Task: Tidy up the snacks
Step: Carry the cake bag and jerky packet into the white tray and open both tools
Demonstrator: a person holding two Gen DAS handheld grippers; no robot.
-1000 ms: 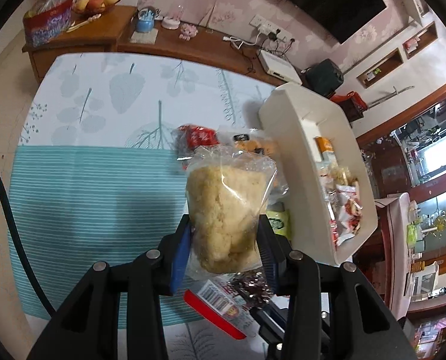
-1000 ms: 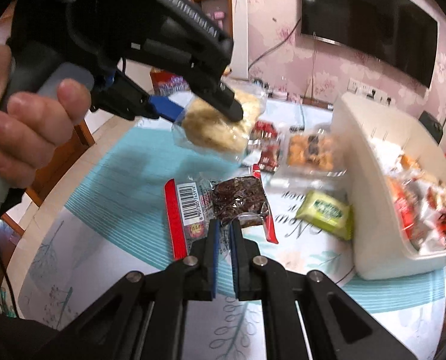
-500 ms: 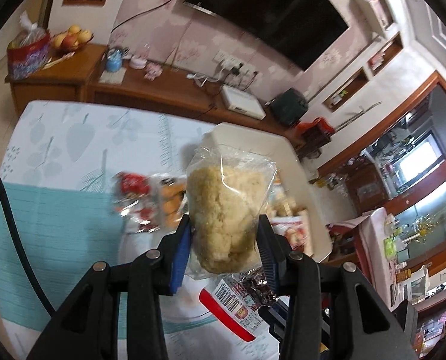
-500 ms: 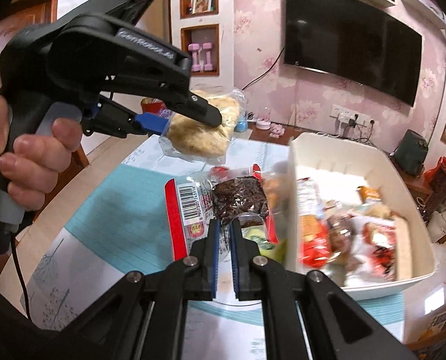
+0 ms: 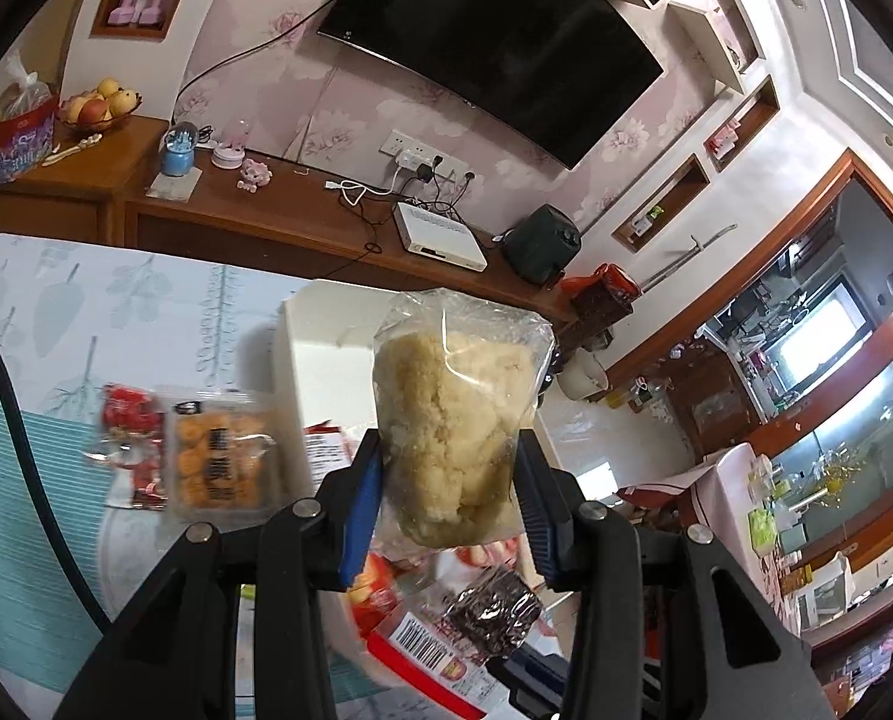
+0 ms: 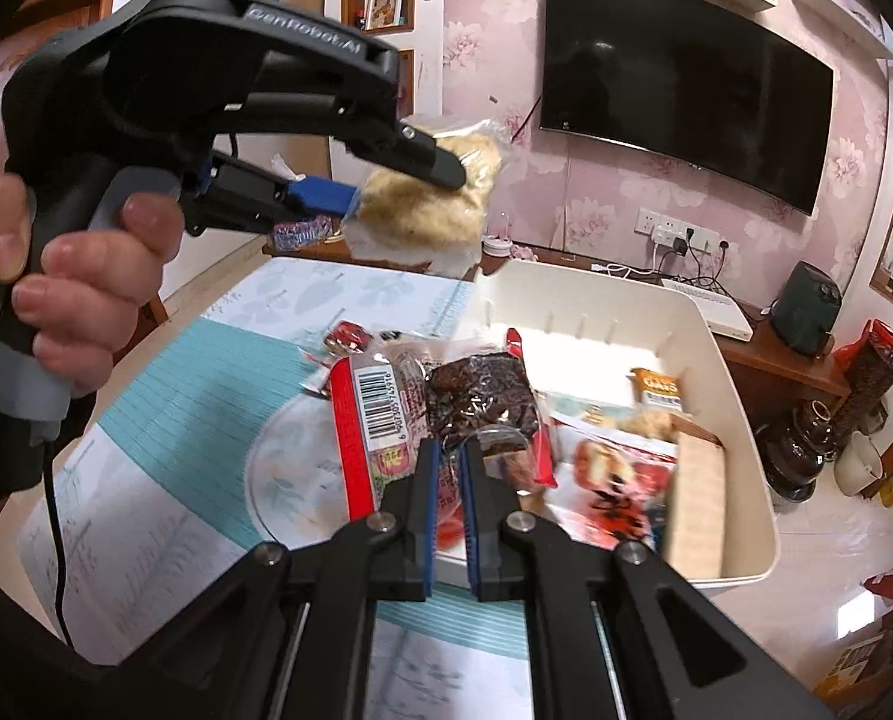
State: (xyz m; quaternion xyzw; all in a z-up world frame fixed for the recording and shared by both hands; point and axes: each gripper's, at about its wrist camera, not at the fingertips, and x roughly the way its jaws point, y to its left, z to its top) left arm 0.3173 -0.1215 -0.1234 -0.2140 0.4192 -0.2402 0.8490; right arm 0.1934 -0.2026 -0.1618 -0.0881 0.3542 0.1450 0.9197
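My left gripper (image 5: pixel 449 480) is shut on a clear bag of pale yellow crumbly snack (image 5: pixel 455 414) and holds it high above the white bin (image 6: pixel 710 336); the bag also shows in the right wrist view (image 6: pixel 434 204). My right gripper (image 6: pixel 448 450) is shut on a clear packet of dark dried fruit with a red barcode label (image 6: pixel 476 396), lifted over the bin's near left edge. The same packet shows in the left wrist view (image 5: pixel 494 606). The bin holds several snack packets (image 6: pixel 614 468).
On the leaf-print tablecloth (image 5: pixel 86 312) left of the bin lie a tray of orange cookies (image 5: pixel 221 462) and a red snack packet (image 5: pixel 128 426). A wooden sideboard (image 5: pixel 266 222) with a fruit bowl and a TV stand behind the table.
Both grippers rose and moved right toward the bin with their packets. The dark fruit packet, earlier low over the table, now hangs over the bin's edge. The yellow bag is higher.
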